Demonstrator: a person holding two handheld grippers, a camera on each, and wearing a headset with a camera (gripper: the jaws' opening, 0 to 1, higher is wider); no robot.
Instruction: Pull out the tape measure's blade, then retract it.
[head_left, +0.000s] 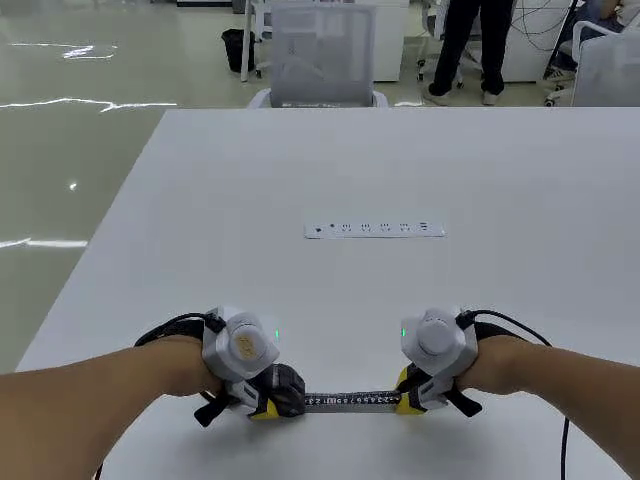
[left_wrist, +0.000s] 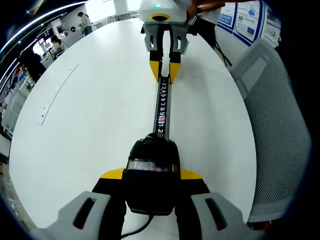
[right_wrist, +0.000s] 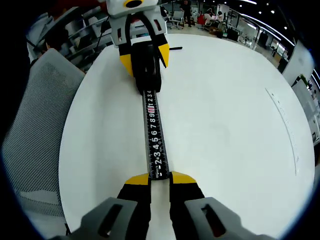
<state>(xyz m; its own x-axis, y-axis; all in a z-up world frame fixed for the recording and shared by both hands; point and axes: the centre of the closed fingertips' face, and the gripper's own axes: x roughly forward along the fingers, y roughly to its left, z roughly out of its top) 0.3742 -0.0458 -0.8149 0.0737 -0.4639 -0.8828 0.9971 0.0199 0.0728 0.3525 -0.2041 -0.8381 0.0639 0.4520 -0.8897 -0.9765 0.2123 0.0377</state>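
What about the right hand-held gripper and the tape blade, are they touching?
Touching. In the right gripper view, the right hand-held gripper pinches the end of the blade between its yellow jaws.

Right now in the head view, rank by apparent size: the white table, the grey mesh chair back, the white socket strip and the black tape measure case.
1. white table
2. grey mesh chair back, though far off
3. white socket strip and black tape measure case: too alike to rank; the case is nearer.
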